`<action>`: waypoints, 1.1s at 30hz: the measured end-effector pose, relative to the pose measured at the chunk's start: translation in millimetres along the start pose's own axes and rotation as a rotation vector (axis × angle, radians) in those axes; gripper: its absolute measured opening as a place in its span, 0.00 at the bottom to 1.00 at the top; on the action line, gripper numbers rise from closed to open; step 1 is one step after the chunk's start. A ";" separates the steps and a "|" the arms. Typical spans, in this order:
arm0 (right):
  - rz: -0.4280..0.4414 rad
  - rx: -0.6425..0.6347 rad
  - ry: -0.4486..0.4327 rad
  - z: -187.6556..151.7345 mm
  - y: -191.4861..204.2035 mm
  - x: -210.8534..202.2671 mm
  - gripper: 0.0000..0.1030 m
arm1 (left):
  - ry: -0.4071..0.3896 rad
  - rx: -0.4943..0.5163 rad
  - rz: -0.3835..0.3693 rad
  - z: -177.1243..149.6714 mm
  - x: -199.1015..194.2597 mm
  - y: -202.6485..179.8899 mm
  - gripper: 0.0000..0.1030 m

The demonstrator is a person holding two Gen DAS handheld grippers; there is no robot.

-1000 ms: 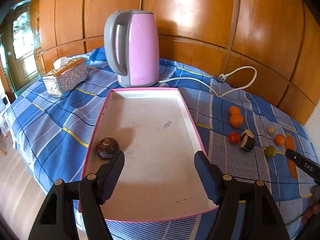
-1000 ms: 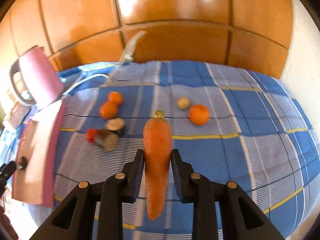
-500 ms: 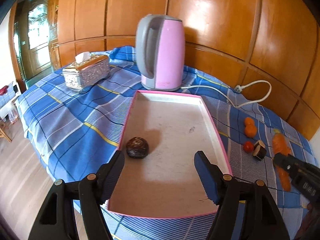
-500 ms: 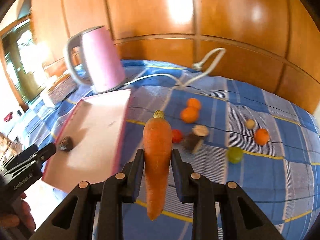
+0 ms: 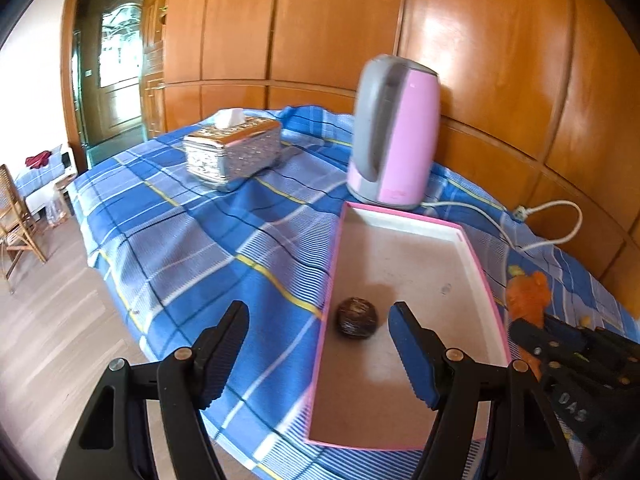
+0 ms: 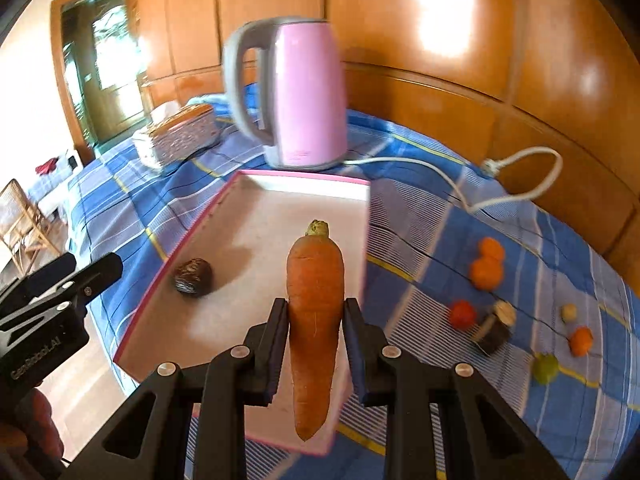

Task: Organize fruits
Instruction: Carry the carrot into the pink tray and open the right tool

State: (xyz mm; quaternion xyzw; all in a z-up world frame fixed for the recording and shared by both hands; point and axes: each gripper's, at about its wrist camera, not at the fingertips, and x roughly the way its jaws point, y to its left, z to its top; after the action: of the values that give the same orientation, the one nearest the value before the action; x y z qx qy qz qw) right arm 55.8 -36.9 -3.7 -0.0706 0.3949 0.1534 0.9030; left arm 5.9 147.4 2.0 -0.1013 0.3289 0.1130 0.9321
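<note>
On left tool point(image 6: 94, 276): "GenRobot.AI" lettering.

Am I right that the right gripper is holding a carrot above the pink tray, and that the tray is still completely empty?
Not quite: the right gripper does hold the carrot above the pink tray, but the right wrist view shows one dark round fruit already in it.

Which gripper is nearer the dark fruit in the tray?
Left. The left gripper hangs open right by the dark fruit; the right gripper, clamping the carrot, sits farther across the tray.
</note>
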 end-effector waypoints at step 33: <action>-0.043 0.006 -0.081 17.1 20.2 -19.6 0.30 | -0.002 0.000 0.002 -7.3 -6.3 6.1 0.71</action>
State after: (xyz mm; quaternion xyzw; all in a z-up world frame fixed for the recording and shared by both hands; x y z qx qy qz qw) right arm 48.3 -17.9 22.3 -0.0699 0.3568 0.1354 0.9217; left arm -4.9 150.4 -0.3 -0.1011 0.3281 0.1139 0.9323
